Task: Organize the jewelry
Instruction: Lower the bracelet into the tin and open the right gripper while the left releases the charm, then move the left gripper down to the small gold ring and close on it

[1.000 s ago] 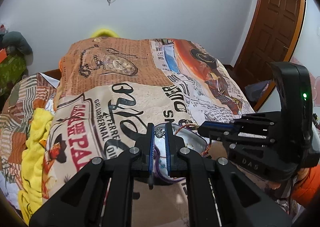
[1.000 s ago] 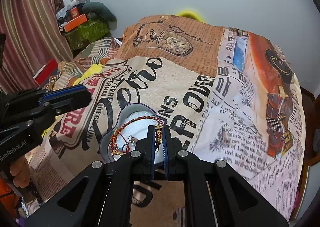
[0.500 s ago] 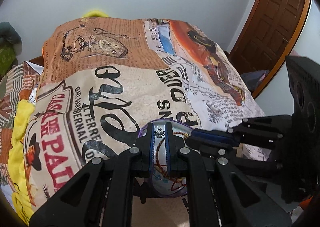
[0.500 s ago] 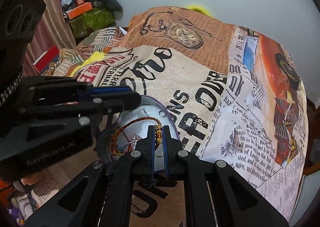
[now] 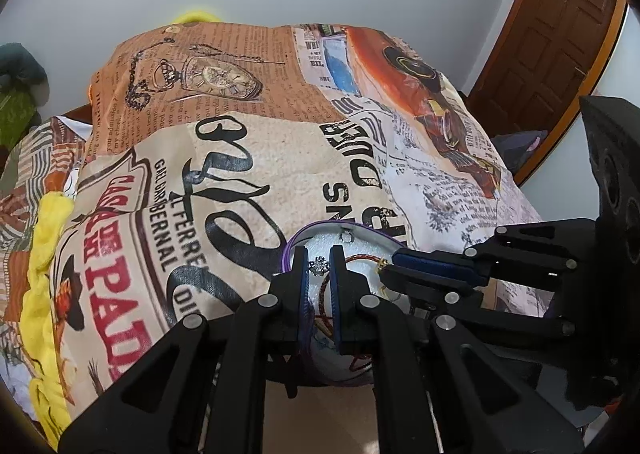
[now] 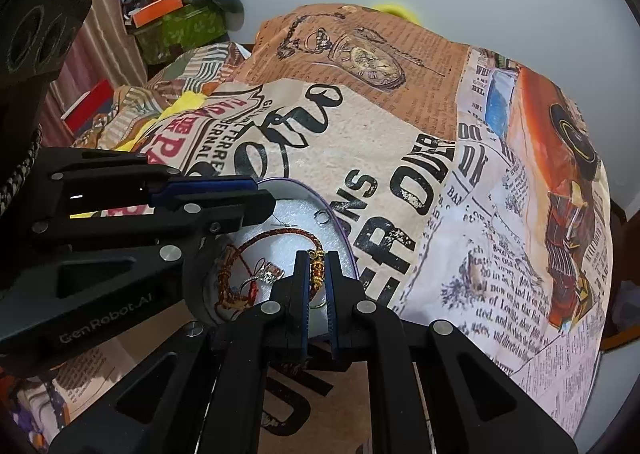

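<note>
A round white foam tray with a purple rim lies on the printed bedspread. My left gripper is shut on a small silver flower-shaped earring and holds it over the tray. My right gripper is shut on a red braided bracelet with gold beads, at its gold clasp; the bracelet loops over the tray. A silver ring and a small silver charm lie on the foam. The left gripper body crosses the tray's left side.
The bed is covered with a newspaper-print spread. A yellow cloth lies at the left edge. A wooden door stands at the right. Boxes and a green bag sit at the far left by a curtain.
Both grippers have moved forward and closer together over the tray. The left gripper still pinches the silver earring and the right still holds the bracelet.
</note>
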